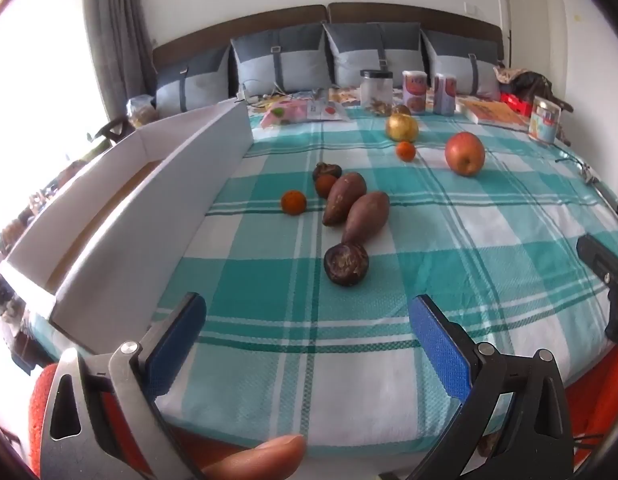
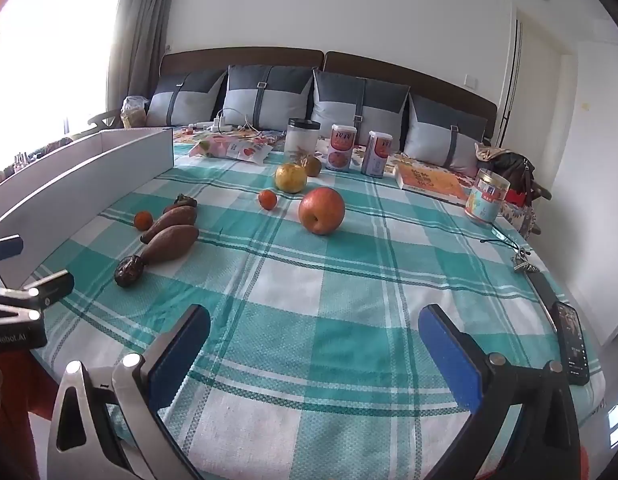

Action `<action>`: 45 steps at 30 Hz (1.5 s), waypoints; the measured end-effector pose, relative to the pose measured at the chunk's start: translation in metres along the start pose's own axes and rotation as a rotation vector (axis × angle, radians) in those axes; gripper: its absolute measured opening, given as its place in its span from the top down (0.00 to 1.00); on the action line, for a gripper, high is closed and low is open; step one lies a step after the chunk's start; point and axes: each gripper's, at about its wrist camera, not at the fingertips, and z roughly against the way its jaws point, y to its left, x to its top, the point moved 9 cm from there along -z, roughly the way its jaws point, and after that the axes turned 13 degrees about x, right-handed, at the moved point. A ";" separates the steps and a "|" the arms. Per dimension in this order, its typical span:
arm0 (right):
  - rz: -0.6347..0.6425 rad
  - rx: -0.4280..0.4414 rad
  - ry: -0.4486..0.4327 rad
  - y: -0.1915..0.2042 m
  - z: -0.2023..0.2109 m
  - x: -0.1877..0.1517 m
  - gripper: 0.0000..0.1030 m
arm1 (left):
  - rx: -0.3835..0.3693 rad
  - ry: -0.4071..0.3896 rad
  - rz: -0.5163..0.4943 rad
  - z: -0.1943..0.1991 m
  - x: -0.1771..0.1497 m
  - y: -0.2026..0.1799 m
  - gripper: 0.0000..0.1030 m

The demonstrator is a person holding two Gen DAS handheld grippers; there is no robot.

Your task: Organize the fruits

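Left wrist view: the left gripper (image 1: 307,334) stood released, jaws wide and nothing between them, tilted down over the teal plaid cloth (image 1: 429,240). Nearest ahead lay a dark wrinkled round fruit (image 1: 346,264), touching the tip of one of two sweet potatoes (image 1: 367,216) lying side by side. Beyond them sat a small orange (image 1: 293,202) and a dark persimmon-like fruit (image 1: 327,178). A white box (image 1: 149,208) stood along the left edge, open at the top (its floor mostly hidden). Farther off: a second small orange (image 1: 406,151), a yellow apple (image 1: 402,127), a red apple (image 1: 465,154).

Right wrist view: the right gripper (image 2: 315,344) was likewise released, holding nothing, aimed toward the red apple (image 2: 322,211), which was well apart from it.

Judgement: nothing was gathered yet; the first pick was still in hand. The next move called for lowering one gripper around a fruit, probably the dark one for the left, then carrying it to the box.

Only the right view showed a phone (image 2: 572,342) at the cloth's right edge; only the left view showed a fingertip (image 1: 261,454) under its gripper.
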 end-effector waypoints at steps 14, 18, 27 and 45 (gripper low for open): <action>0.009 -0.003 -0.002 0.000 0.001 0.000 0.00 | 0.004 -0.006 -0.008 0.002 -0.001 -0.004 0.01; 0.012 -0.001 0.003 0.000 0.001 0.000 0.00 | 0.002 -0.003 -0.007 0.001 -0.002 -0.003 0.01; 0.019 0.002 0.008 0.002 -0.001 -0.002 0.00 | 0.006 0.002 -0.006 0.000 -0.001 -0.001 0.01; 0.021 0.004 0.011 0.003 -0.002 -0.003 0.00 | 0.046 0.004 0.025 -0.003 -0.001 0.002 0.01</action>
